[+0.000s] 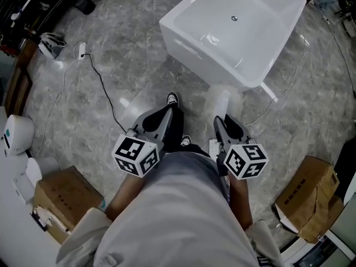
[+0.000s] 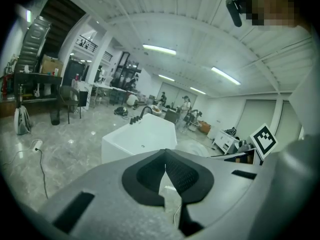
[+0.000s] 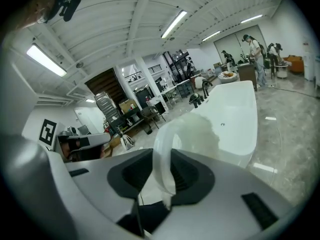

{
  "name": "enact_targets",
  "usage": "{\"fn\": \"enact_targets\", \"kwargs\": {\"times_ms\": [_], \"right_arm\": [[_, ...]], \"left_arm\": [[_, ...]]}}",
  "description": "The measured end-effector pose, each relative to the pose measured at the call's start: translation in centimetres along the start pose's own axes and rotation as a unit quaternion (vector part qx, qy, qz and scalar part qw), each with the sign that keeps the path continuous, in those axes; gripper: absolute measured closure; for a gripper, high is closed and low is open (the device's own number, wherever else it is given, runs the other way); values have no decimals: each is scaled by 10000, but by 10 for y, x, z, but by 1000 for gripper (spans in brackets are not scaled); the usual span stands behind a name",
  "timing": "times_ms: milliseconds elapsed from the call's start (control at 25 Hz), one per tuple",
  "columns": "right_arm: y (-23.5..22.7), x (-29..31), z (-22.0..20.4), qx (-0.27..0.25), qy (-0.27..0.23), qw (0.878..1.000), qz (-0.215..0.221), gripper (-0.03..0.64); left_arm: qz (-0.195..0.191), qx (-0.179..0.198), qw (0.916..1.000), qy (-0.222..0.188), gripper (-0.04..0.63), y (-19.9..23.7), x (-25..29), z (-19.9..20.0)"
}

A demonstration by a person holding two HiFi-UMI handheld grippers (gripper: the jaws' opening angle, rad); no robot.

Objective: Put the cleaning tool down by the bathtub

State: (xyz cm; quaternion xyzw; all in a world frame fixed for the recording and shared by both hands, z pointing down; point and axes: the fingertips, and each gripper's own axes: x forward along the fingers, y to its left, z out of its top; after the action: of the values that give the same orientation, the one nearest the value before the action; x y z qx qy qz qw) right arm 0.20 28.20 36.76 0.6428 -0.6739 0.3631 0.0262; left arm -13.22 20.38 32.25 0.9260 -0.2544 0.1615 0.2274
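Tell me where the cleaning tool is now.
Head view, right of centre: the cleaning tool is clamped in the right gripper, its head just short of the bathtub.

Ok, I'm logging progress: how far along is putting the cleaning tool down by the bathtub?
Done: the person stands by the bathtub. In hand: the right gripper clamps the cleaning tool, off the floor. Left: setting it down beside the tub and letting go.
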Motion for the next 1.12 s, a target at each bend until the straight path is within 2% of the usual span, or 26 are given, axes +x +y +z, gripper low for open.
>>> {"fn": "enact_targets", "kwargs": {"times_ms": [240, 640, 1120], "right_arm": [[-8, 40, 37, -123, 59, 9998, -124, 512], [-13, 113, 98, -42, 54, 9997, -236, 512], [-15, 190, 139, -112, 214, 9986, -473, 512]], "left_arm": [[-177, -34, 9998, -83, 591, 33, 43, 35], [-373, 53, 9993, 27, 591, 95, 101, 99], [-714, 34, 9974, 45, 591, 161, 154, 147]]}}
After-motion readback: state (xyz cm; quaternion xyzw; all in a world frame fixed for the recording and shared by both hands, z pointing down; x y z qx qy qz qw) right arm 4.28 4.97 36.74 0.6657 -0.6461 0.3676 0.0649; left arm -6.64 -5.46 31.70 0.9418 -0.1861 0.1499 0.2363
